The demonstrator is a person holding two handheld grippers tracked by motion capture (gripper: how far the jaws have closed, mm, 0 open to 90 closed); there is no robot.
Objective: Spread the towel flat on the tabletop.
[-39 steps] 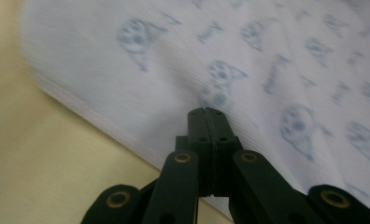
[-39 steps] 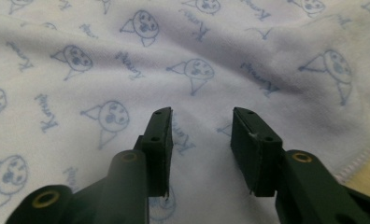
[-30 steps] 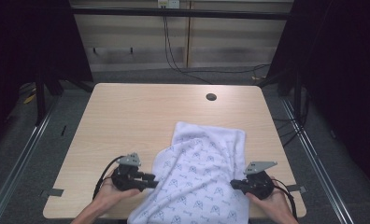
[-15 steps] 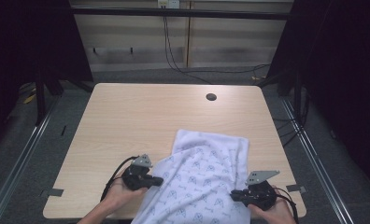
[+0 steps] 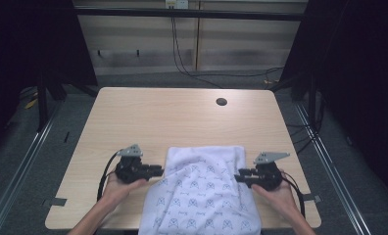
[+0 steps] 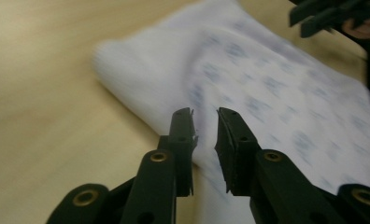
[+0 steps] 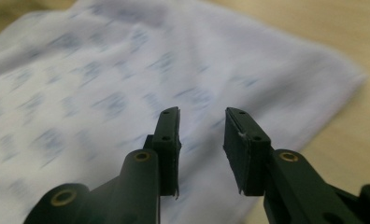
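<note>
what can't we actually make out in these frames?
- Towel: its near end runs past the bottom edge of the high view, so its full length is cut off.
- Towel print: motion blur smears it in the left gripper view and the right gripper view.
- Left gripper and right gripper: open, but blur hides whether the fingers touch the cloth.
- Dark round spot on the table: too small to identify.

The towel [image 5: 204, 188] was white with a repeating pattern of small blue-grey figures. The tabletop [image 5: 157, 117] was pale wood-grain with one dark round hole [image 5: 221, 102]. Both grippers' jaws were black.
</note>
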